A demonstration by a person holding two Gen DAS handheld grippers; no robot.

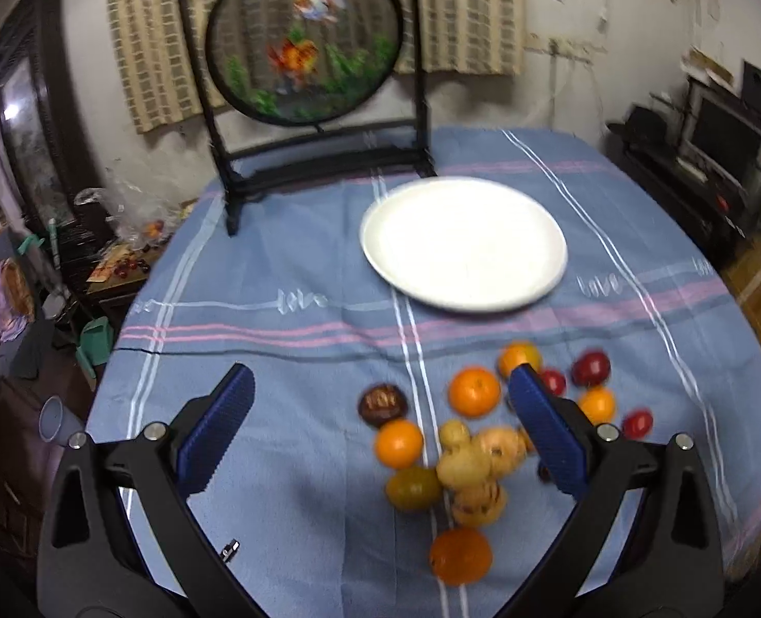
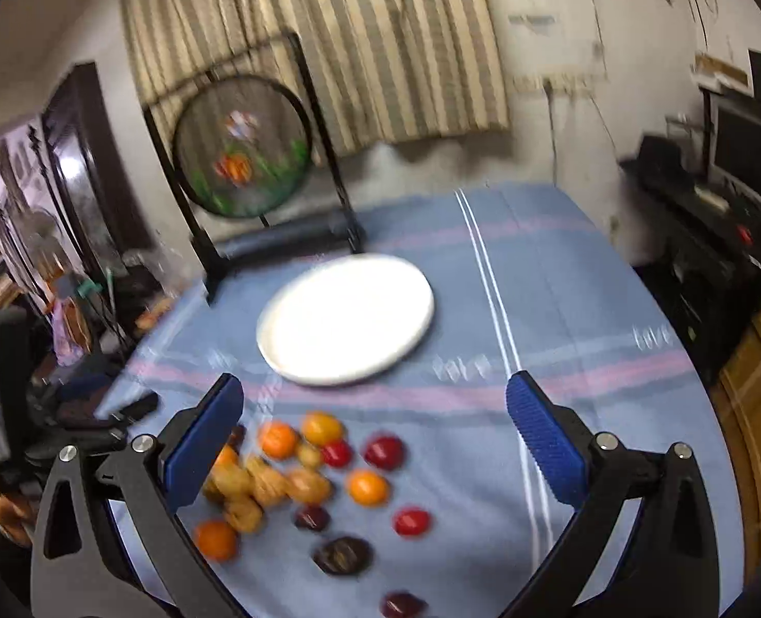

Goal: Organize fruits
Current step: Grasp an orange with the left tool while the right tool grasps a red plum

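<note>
A worn white wall hung with a striped curtain (image 1: 462, 15) closes the top of the frame, and dark shelving with a screen (image 1: 725, 139) is seen at the right edge. The worktop (image 1: 277, 268) is covered by a blue cloth crossed with white and pink stripes. At the upper left of the cloth a round fish picture (image 1: 303, 36) is held upright in a black stand. A white plate (image 1: 462, 242) lies bare near the centre of the left wrist view, well apart from the fruit.

The fruits (image 1: 468, 443) are heaped loosely on the cloth in the lower centre of that view: oranges, yellow and brown pieces touching one another, and small red ones scattered to the right. In the right wrist view the same pile (image 2: 298, 479) is seen at lower left.

The left tool (image 1: 380, 412) is spread wide above the pile, nothing being held. The right tool (image 2: 375, 432) is likewise spread wide and holds nothing.
</note>
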